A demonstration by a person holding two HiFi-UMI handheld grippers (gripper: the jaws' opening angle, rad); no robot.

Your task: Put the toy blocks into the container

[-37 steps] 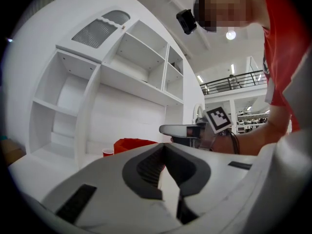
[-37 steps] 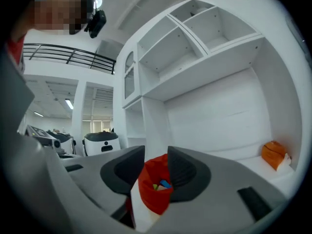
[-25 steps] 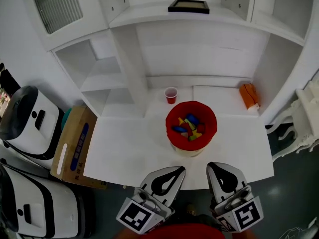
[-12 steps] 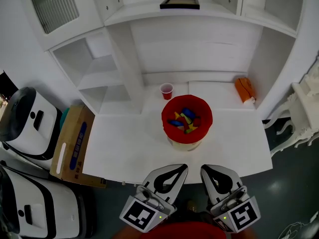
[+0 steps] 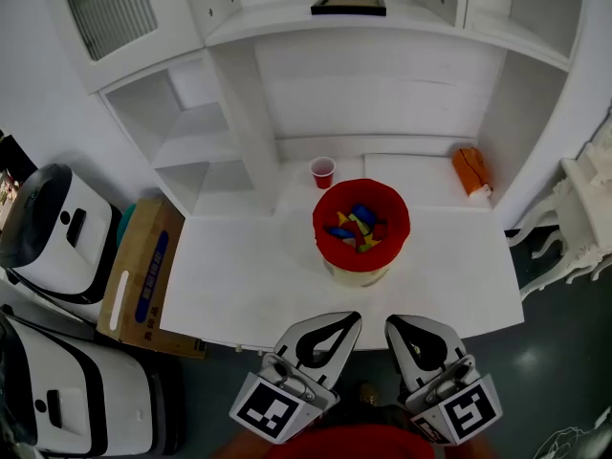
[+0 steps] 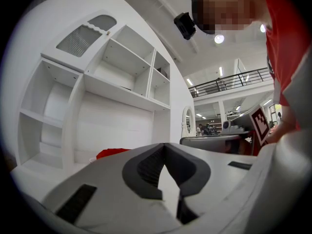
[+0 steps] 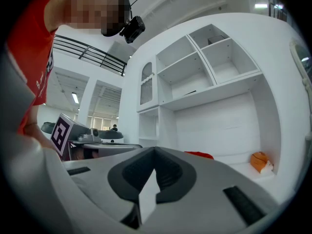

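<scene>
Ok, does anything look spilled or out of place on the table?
Nothing stands out: the blocks lie inside the red container, the cup stands upright, and no block shows on the table.

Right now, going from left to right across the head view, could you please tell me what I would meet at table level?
cardboard box → red container holding the toy blocks → orange object

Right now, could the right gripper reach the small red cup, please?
Probably not directly: the red container stands between the right gripper and the cup; it would have to go round.
</scene>
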